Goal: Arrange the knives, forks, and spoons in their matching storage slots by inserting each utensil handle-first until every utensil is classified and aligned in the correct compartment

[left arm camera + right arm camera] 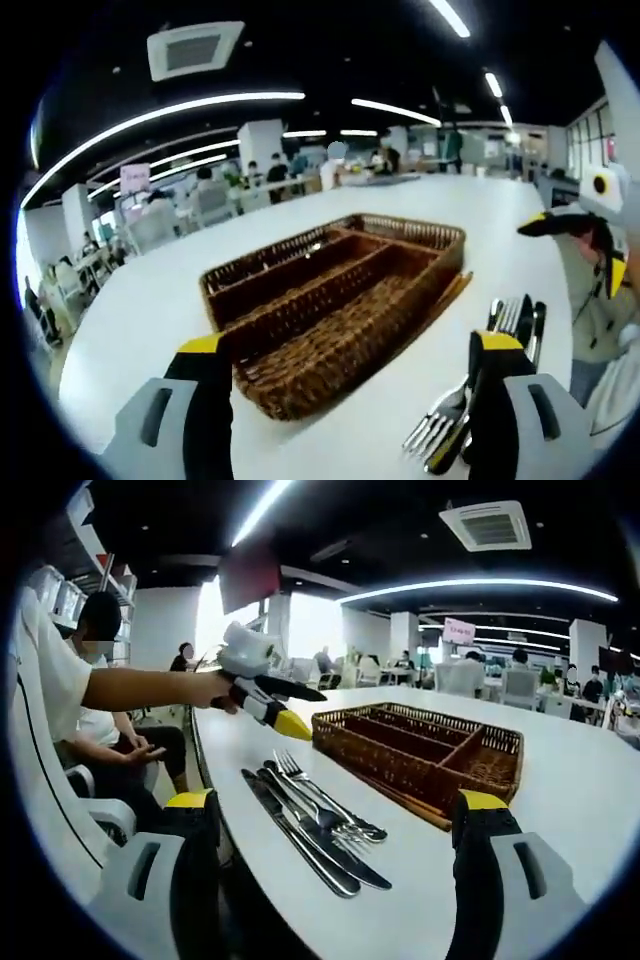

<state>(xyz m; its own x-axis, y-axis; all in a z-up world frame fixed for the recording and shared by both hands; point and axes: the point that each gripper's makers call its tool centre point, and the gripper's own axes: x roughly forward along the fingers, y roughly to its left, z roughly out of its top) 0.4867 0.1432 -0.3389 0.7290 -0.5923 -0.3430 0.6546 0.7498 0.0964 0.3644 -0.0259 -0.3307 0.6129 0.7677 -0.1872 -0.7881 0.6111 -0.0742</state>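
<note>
Both grippers wide open, holding nothing. Thin stiff slippery steel cutlery (318,825) beside brown wicker tray (415,748). Better grasped mid-handle.

tray (300,330): woven brown wicker, rough and matt, centre of the left gripper view
cutlery (315,825): polished metal, glossy, lower centre of the right gripper view
table (560,810): smooth white top with a soft sheen
left gripper (350,400): matt black jaws tipped yellow, grey plastic bodies, bottom of frame
chair (60,790): smooth white plastic, left edge
</note>
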